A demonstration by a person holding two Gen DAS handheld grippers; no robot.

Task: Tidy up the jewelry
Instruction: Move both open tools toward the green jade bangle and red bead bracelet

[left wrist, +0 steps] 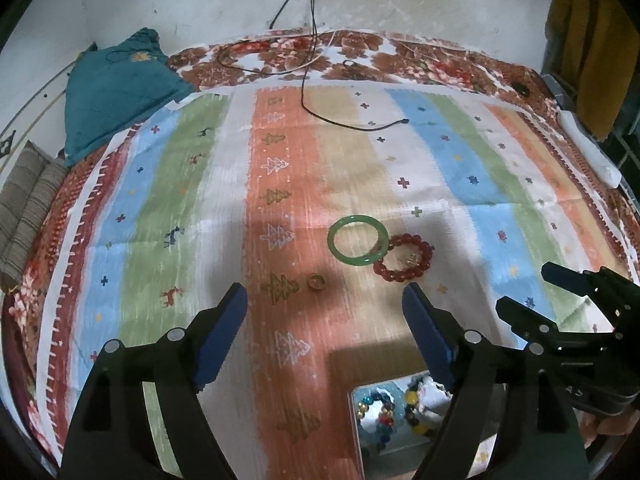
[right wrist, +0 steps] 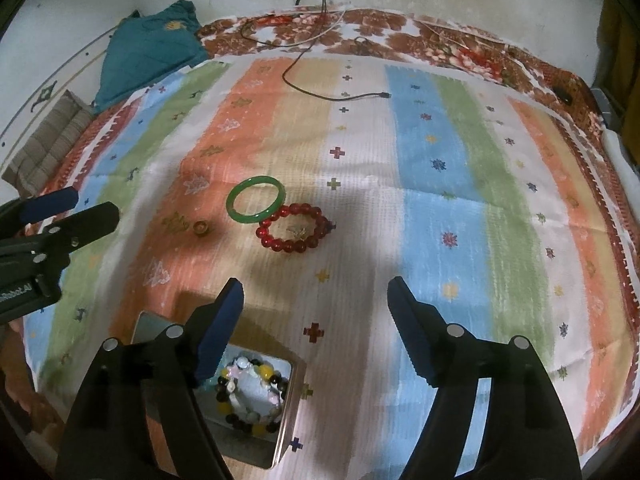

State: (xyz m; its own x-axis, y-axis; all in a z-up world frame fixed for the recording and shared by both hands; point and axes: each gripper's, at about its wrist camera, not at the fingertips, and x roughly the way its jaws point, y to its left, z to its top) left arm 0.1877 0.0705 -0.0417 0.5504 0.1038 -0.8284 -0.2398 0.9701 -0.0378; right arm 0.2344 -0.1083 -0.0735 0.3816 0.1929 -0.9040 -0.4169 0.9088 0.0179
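A: Okay, quick pass. Both grippers hang over the striped cloth [left wrist: 192, 184], tilted down. Left gripper [left wrist: 324, 300]: jaws spread wide, nothing between them. Right gripper [right wrist: 316, 296]: same, released, nothing gripped.

B: Where's the jewelry?

A: Loose pieces sit mid-cloth, beyond both sets of fingertips. Green bangle [right wrist: 256, 201] lies flat on the orange and tan stripes. Red bead bracelet [right wrist: 293, 229] is just right of it and a bit nearer; their rims meet or overlap where they're closest, can't tell which. There's a small gold bit inside the red loop, too blurred to name.

B: Anything else loose?

A: Small gold ring [left wrist: 316, 282], left of the bangle and apart from it, in shadow on the orange stripe.

B: And the container?

A: Metal tin [right wrist: 294, 404], open, at the near edge of the cloth. Mixed bead bracelets [right wrist: 256, 392] are already inside: yellow, black, pale beads. From the right wrist view, that gripper's left finger overlaps the tin's left part; from the left wrist view, the tin sits under that gripper's right finger.

B: Background?

A: Black cable [left wrist: 352, 124] trails across the far cloth, teal cloth bundle [left wrist: 116, 92] at far left against the wall.
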